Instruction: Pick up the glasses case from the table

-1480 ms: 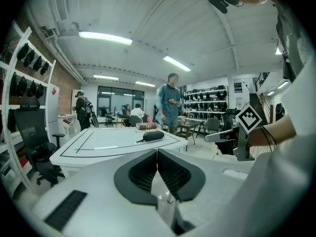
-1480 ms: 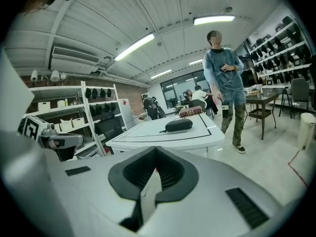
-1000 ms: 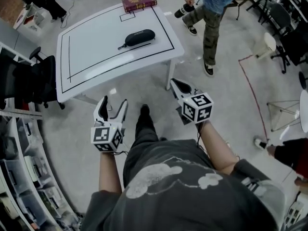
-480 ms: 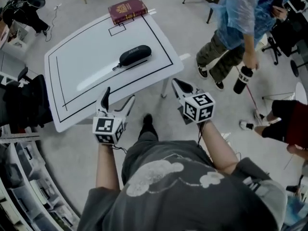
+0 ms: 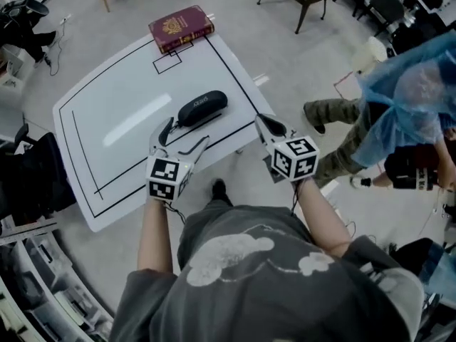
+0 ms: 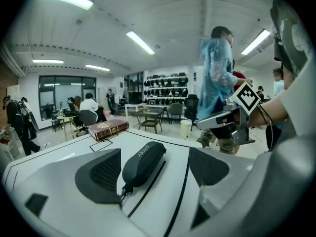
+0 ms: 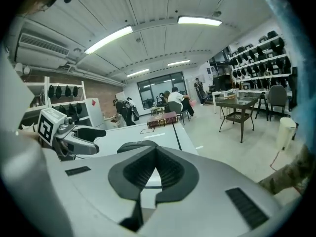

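Left gripper view shows the case (image 6: 143, 163) lying on the counter (image 6: 74, 149) just ahead of my left gripper (image 5: 187, 134), whose empty jaws are opening, so I should straddle its middle squarely before closing; my right gripper (image 7: 156, 154) has its jaws clenched on nothing.

We're looking into a big open lab-workshop: strip lights (image 6: 140, 42) are glowing overhead, shelves (image 6: 165, 85) of dark gear are lining the back wall, people (image 6: 90, 104) are sitting at desks, and a line-marked table (image 5: 92, 127) is standing on bare floor (image 5: 285, 55).
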The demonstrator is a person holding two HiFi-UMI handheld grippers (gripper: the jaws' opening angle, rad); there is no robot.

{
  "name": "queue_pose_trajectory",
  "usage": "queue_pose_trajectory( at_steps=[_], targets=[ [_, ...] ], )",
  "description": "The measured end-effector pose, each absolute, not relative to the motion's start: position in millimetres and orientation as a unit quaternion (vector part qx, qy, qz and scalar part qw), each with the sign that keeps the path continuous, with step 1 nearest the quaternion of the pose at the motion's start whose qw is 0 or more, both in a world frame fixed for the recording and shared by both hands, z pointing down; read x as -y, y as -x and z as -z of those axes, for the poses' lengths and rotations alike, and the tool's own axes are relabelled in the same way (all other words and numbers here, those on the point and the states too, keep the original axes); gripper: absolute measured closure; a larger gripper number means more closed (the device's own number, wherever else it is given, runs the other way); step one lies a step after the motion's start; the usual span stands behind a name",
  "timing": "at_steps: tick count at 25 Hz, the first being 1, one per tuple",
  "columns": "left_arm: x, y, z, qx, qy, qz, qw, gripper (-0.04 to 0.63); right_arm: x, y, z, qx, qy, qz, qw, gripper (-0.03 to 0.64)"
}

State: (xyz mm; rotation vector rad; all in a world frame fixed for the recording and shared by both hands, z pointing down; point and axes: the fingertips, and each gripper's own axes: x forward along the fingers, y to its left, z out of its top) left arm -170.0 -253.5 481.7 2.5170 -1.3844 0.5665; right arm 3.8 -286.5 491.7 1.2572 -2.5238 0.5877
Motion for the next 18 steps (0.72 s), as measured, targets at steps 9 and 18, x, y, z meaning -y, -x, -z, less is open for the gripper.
queue_pose_trajectory(
  at_steps=[9, 18],
  targets=[
    [317.3, 152.5, -529.0, 0.368, -0.877, -0.291, 0.104, 0.179, 338.7, -10.0, -498.5, 0.842, -0.475, -0.215, 0.140, 0.617],
    [336.2, 145.2, -569.8, 0.298, -0.876, -0.358, 0.126, 0.179, 361.9, -9.8, -504.6, 0.829, -0.492, -0.223, 0.147, 0.617]
  ],
)
